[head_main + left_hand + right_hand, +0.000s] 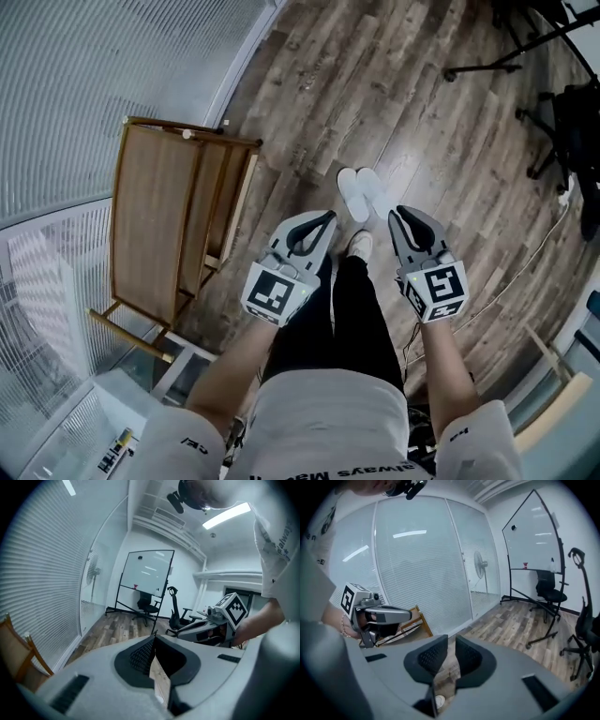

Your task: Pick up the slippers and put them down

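Two white slippers [361, 192] lie side by side on the wood floor, ahead of the person's feet. Both grippers are held up in the air well above them, apart from the slippers. My left gripper [327, 218] has its jaw tips touching, with nothing between them; the left gripper view [154, 638] shows the same. My right gripper [397, 213] holds nothing, and in its own view [450, 644] a narrow gap shows between the pads. Each gripper shows in the other's view, pointing out over the floor.
A wooden rack [173, 220] stands at the left against the glass wall with blinds [103, 84]. A whiteboard on a stand [145, 581] and office chairs [548, 592] stand across the room. A cable [525, 272] trails on the floor at the right.
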A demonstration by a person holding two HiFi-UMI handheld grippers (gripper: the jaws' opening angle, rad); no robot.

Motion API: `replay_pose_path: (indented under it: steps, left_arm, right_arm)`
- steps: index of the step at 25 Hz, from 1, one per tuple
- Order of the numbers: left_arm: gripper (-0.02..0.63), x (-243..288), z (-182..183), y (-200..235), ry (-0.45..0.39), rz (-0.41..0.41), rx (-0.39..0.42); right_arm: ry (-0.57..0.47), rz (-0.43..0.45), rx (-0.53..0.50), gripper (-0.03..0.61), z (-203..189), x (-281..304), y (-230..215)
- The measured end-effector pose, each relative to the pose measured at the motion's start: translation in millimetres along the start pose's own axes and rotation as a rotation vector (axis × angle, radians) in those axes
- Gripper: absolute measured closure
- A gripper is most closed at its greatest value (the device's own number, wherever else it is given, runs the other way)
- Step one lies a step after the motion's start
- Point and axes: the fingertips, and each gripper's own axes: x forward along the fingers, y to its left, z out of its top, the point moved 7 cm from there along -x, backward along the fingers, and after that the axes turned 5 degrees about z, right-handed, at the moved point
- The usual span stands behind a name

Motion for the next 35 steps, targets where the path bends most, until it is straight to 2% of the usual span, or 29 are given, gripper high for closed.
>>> replay_pose_path:
  steps: [10,18,27,35]
  left_arm:
    - [0.601,-76.5,116.7,-26.9,-0.105,-0.005,0.029]
    - [0.601,-122.5,207.5,-53.3,-0.208,-0.023,0.061]
    - [0.601,-160.1,278.7,-60.9,-0.322,-0.041,0.121]
    - [0.601,-178.2,313.5,-78.9,-0.339,-0.079,0.119]
  right_arm:
    - [-0.157,0.014,-0.114,0.528,139.0,-78.8,58.8]
    - [-0.259,0.023,-0.166,0.528,224.6,-135.4,101.4]
    - [-0.370,0.030,-0.217,0.528,297.1,-189.9,143.1]
    - [-0.394,0.070,-0.256,0.528,328.0,-216.6,169.7]
